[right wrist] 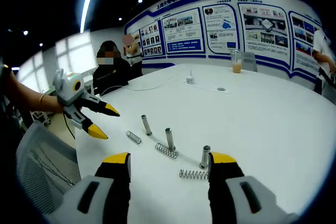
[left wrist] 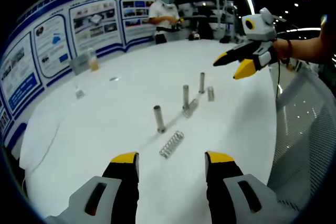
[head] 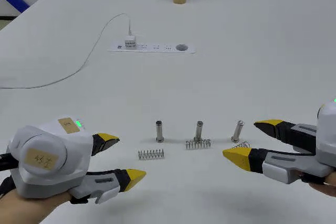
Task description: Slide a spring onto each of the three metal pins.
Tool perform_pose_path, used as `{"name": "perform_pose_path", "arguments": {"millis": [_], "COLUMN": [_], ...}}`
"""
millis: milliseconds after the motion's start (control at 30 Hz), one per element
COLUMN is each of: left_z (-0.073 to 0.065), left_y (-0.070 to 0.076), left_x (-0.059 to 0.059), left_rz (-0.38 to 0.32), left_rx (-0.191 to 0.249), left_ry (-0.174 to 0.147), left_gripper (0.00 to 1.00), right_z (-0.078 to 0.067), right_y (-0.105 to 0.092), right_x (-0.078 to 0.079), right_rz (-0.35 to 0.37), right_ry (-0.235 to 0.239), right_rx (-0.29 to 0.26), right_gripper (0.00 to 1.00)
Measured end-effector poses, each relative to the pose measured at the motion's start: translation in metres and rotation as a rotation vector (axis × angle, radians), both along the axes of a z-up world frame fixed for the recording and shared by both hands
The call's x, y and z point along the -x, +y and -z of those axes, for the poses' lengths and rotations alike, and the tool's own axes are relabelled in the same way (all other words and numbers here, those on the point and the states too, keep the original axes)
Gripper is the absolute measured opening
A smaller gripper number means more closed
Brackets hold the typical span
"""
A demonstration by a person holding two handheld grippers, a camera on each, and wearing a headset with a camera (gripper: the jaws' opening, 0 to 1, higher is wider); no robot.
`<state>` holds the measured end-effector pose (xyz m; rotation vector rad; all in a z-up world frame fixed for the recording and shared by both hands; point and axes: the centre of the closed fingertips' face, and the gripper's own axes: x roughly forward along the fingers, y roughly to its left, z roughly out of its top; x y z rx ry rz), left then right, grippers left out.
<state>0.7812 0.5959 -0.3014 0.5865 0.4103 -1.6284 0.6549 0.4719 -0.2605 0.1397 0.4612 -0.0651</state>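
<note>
Right now both jaws are spread, gripping nothing: my left gripper [head: 126, 157] is left of the middle pin [head: 199, 129] and my right gripper [head: 244, 139] is right of it. The middle spring [head: 198, 144] lies at that pin's base. The left pin [head: 159, 130] and right pin [head: 238, 130] flank it upright — left spring [head: 151, 154] and right spring [head: 242, 145] lie loose beside them.

my left gripper [head: 131, 157] carries two tan stickers [head: 41, 159], their handwriting too faint to read. print on the wall posters [right wrist: 220, 22] is too small.
</note>
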Motion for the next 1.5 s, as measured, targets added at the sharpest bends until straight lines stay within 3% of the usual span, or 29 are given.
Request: {"name": "perform_pose_path", "arguments": {"millis": [233, 433, 600, 733, 867, 1000, 1500], "left_z": [0.01, 0.015, 0.022, 0.03, 0.032, 0.037, 0.04], "left_y": [-0.006, -0.013, -0.019, -0.022, -0.027, -0.031, -0.032], "left_x": [-0.001, -0.003, -0.003, -0.002, -0.002, -0.004, -0.002], "left_rz": [0.045, 0.08, 0.104, 0.131, 0.145, 0.172, 0.228], "left_rx": [0.002, 0.006, -0.005, -0.03, -0.033, -0.039, -0.06], "left_ry": [0.024, 0.018, 0.024, 0.01, 0.013, -0.008, 0.006], "left_gripper": [0.46, 0.4, 0.34, 0.3, 0.29, 0.28, 0.15], "right_z": [0.004, 0.007, 0.009, 0.01, 0.012, 0.014, 0.017], "right_y": [0.002, 0.005, 0.004, 0.004, 0.004, 0.004, 0.001], "right_x": [0.007, 0.011, 0.013, 0.014, 0.016, 0.017, 0.018], "right_rz": [0.004, 0.005, 0.013, 0.02, 0.025, 0.029, 0.04], "right_ry": [0.015, 0.024, 0.031, 0.03, 0.037, 0.04, 0.049], "right_rx": [-0.008, -0.019, -0.025, -0.031, -0.036, -0.041, -0.039], "right_gripper": [0.61, 0.61, 0.6, 0.6, 0.59, 0.59, 0.57]}}
